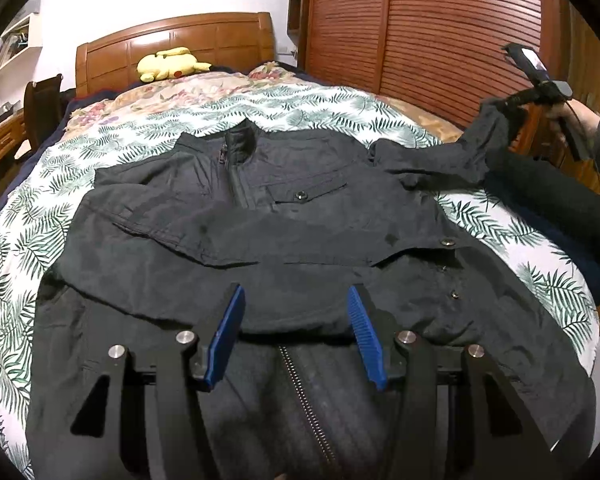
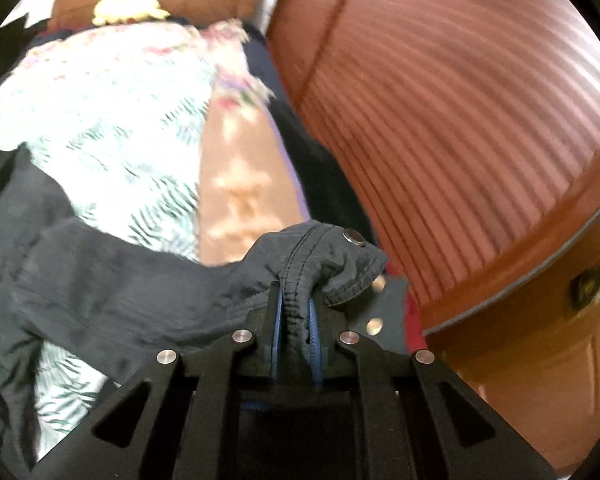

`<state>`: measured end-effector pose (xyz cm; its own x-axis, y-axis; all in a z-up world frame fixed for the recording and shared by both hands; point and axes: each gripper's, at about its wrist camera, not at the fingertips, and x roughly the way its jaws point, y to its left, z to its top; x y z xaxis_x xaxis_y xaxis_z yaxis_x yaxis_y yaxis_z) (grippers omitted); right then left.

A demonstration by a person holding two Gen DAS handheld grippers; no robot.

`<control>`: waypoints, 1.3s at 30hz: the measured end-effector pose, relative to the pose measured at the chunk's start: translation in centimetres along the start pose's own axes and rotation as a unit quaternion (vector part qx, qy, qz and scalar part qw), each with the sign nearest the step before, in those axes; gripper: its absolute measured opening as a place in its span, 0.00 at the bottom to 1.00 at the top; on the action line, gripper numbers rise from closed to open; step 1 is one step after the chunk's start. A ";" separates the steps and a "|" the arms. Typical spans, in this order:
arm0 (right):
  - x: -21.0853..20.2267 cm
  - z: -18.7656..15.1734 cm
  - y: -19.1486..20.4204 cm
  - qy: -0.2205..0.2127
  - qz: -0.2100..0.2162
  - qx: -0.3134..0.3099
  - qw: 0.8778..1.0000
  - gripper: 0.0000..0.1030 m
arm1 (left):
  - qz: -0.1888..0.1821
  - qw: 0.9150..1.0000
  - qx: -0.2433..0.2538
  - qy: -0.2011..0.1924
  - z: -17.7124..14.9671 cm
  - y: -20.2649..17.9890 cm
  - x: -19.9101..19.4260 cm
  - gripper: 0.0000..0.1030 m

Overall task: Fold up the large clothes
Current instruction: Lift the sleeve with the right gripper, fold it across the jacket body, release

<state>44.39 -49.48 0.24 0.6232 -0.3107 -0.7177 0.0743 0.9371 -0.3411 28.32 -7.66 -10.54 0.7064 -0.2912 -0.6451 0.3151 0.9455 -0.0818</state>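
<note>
I see a dark grey zip-front jacket point(image 1: 284, 216) spread across the centre of my left view, on a white quilt printed with green fern leaves point(image 1: 28, 216). A wooden headboard point(image 1: 172, 40) and a yellow plush toy point(image 1: 168, 63) sit at upper left, slatted reddish wardrobe doors point(image 1: 440, 28) at upper right. My left gripper point(image 1: 296, 312) hangs with jaws apart over the hem. My right gripper point(image 2: 296, 304) is clamped on the cuff of the jacket's sleeve point(image 2: 324, 256), at lower centre of its blurred view.

Left wrist view: at the bed's point(image 1: 112, 128) foot, angled down toward the headboard point(image 1: 172, 40), close over the jacket point(image 1: 260, 216). Right wrist view: beside the wardrobe point(image 2: 460, 100), close on the jacket cuff point(image 2: 332, 256). Shared: bed, headboard, wardrobe, jacket.
</note>
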 end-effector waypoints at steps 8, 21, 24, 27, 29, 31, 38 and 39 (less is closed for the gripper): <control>-5.9 3.2 8.5 -0.063 0.030 -0.067 0.995 0.07 | -0.001 1.000 -0.005 -0.023 0.2 0.8 -2.5 0.51; -16.3 4.9 23.8 -0.145 0.090 -0.175 0.970 0.06 | 0.021 0.998 -0.027 -0.059 -1.1 5.3 -8.8 0.51; -18.8 4.9 27.4 -0.164 0.111 -0.195 0.961 0.06 | 0.030 0.997 -0.034 -0.067 -1.6 6.7 -10.3 0.51; -21.1 4.6 31.0 -0.178 0.136 -0.212 0.951 0.06 | 0.040 0.996 -0.042 -0.073 -2.2 8.3 -11.6 0.51; -22.4 4.3 33.5 -0.187 0.153 -0.227 0.944 0.06 | 0.045 0.995 -0.049 -0.080 -2.5 9.3 -12.5 0.51; -23.5 3.8 35.6 -0.190 0.175 -0.236 0.937 0.06 | 0.052 0.994 -0.057 -0.084 -2.8 10.2 -13.2 0.51; -23.7 1.1 41.3 -0.182 0.236 -0.240 0.924 0.06 | 0.074 0.990 -0.082 -0.091 -4.0 13.1 -14.9 0.51; -23.1 0.8 41.7 -0.172 0.251 -0.231 0.924 0.06 | 0.076 0.989 -0.084 -0.091 -4.1 13.3 -14.9 0.51</control>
<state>33.69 -3.06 3.05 0.7049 0.2888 -0.6479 -0.5831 0.7561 -0.2973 19.41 9.83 -5.13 0.8445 -0.1508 -0.5140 0.0979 0.9869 -0.1286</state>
